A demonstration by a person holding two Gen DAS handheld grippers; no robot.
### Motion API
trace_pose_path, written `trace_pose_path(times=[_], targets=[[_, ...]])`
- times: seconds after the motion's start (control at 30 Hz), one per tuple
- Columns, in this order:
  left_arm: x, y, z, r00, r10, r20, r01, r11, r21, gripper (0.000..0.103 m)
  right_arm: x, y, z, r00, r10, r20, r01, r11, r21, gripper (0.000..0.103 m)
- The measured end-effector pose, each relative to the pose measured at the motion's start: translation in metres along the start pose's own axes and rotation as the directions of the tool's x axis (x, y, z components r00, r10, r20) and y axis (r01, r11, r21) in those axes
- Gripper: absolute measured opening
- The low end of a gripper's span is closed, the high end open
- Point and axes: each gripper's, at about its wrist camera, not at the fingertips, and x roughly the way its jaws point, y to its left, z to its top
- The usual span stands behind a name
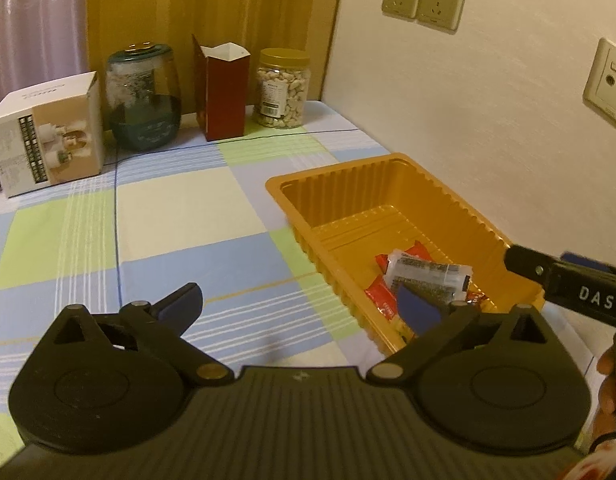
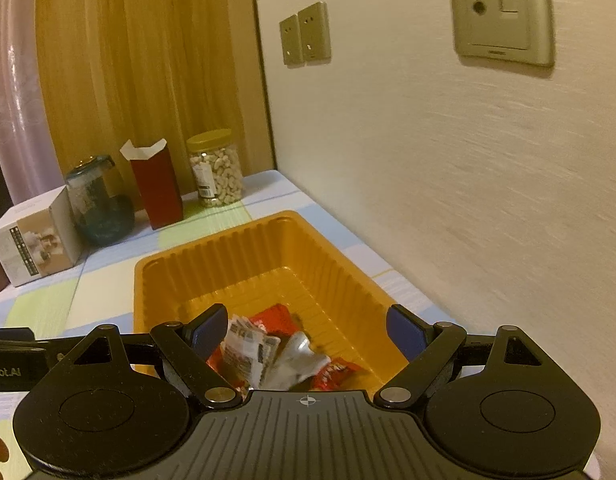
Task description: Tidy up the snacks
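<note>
An orange ribbed plastic tray stands on the checked cloth by the wall. In its near end lie a clear packet with a printed label and red snack packets. My left gripper is open wide with nothing between its pads, its right pad over the tray's near corner. One black finger of the right gripper reaches over the tray's right rim. In the right wrist view my right gripper hangs open above the tray, over the printed packet, a silver wrapper and red packets.
At the back stand a white box, a teal glass jar, an open dark red carton and a jar of cashews. The white wall with sockets runs along the tray's right side.
</note>
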Motion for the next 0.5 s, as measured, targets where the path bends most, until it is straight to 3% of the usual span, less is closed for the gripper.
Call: trace_pose_path(times=[0.5], targets=[[-0.065,-0.003,-0.026,0.999,0.01,0.038,-0.009,0.999,-0.033,0.103,-0.059,0.001,-0.023,0.993,0.061,-0.097,-0.058,0.998,0.03,0.086]])
